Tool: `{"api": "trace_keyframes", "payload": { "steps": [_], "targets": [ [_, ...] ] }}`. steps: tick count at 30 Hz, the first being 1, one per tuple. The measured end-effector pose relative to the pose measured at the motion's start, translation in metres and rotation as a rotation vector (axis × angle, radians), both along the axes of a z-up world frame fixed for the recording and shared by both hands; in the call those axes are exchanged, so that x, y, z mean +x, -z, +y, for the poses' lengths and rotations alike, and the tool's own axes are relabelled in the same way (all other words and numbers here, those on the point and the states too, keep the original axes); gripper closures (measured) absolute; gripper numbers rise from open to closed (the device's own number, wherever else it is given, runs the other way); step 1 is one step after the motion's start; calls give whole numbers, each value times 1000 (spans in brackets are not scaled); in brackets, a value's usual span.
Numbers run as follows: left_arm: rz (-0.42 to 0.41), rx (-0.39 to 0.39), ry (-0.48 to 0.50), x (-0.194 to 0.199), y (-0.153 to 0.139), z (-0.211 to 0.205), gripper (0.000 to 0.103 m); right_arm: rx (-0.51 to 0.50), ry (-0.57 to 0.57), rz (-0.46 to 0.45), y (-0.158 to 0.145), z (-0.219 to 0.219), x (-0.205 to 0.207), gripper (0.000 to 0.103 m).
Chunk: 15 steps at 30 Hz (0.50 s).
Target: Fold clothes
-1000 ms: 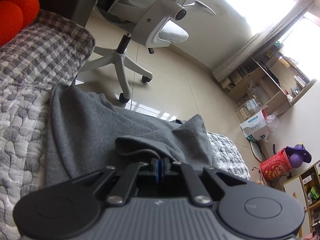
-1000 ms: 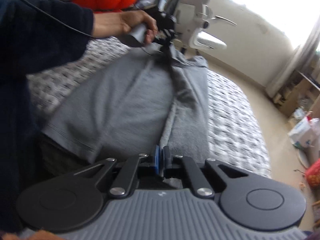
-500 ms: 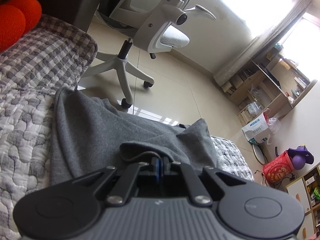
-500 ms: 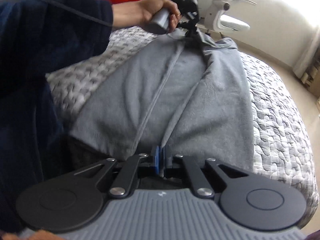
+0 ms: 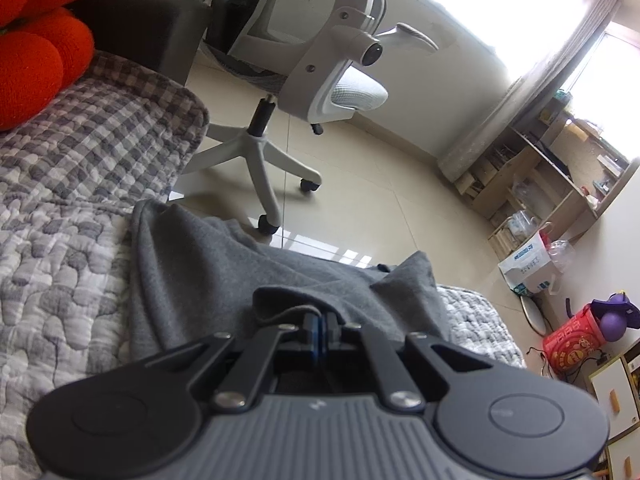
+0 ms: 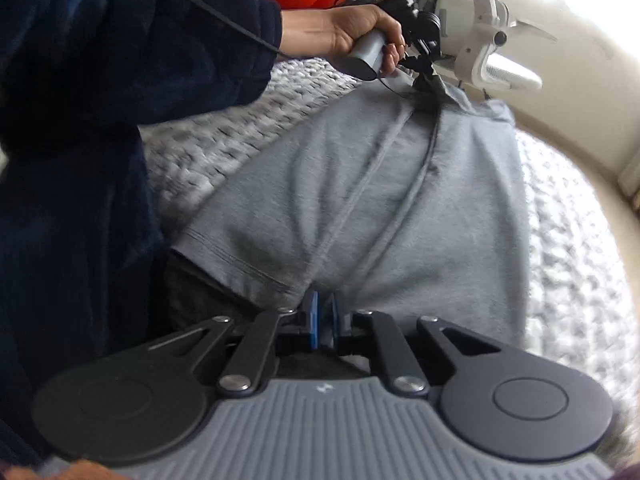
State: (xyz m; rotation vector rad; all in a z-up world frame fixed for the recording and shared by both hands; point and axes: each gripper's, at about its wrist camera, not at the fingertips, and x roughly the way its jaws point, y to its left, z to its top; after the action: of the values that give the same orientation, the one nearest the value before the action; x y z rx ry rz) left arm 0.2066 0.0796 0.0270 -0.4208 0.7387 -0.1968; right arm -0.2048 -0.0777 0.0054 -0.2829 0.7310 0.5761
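Note:
A grey garment [image 5: 200,272] lies lengthwise on the quilted bed [image 5: 60,240]. My left gripper [image 5: 322,320] is shut on a fold of its far edge. From the right wrist view the same left gripper [image 6: 430,80] pinches that end, where the cloth bunches. Two long creases run down the garment [image 6: 360,200] toward me. At its near hem my right gripper [image 6: 325,316] has its jaws opening. A narrow gap shows between the pads, with the hem edge at their tips.
A person's dark blue sleeve [image 6: 100,100] and hand [image 6: 340,32] reach across the left of the bed [image 6: 568,260]. A red cushion [image 5: 32,60] sits at the bed's far left. Beyond the edge stand a white office chair [image 5: 344,80], shelves [image 5: 540,176] and floor clutter.
The right gripper's pads have parted slightly at the near hem. The garment now lies flatter and straighter along the bed. The left gripper keeps its hold, hardly moved.

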Motion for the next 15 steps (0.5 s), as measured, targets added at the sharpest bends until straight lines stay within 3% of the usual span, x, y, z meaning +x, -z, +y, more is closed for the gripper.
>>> {"api": "trace_keyframes", "payload": {
  "steps": [4, 8, 10, 14, 15],
  "targets": [
    [10, 17, 4, 0, 1, -1, 102, 45, 62, 33, -2, -25, -1, 89],
    [11, 14, 6, -2, 2, -1, 101, 112, 249, 50, -10, -65, 11, 83],
    [12, 13, 4, -2, 2, -1, 101, 141, 337, 49, -11, -81, 17, 53],
    [23, 23, 1, -2, 6, 0, 101, 139, 414, 36, -9, -96, 30, 52],
    [26, 25, 0, -1, 7, 0, 101, 136, 415, 41, -7, -97, 33, 63]
  ]
}}
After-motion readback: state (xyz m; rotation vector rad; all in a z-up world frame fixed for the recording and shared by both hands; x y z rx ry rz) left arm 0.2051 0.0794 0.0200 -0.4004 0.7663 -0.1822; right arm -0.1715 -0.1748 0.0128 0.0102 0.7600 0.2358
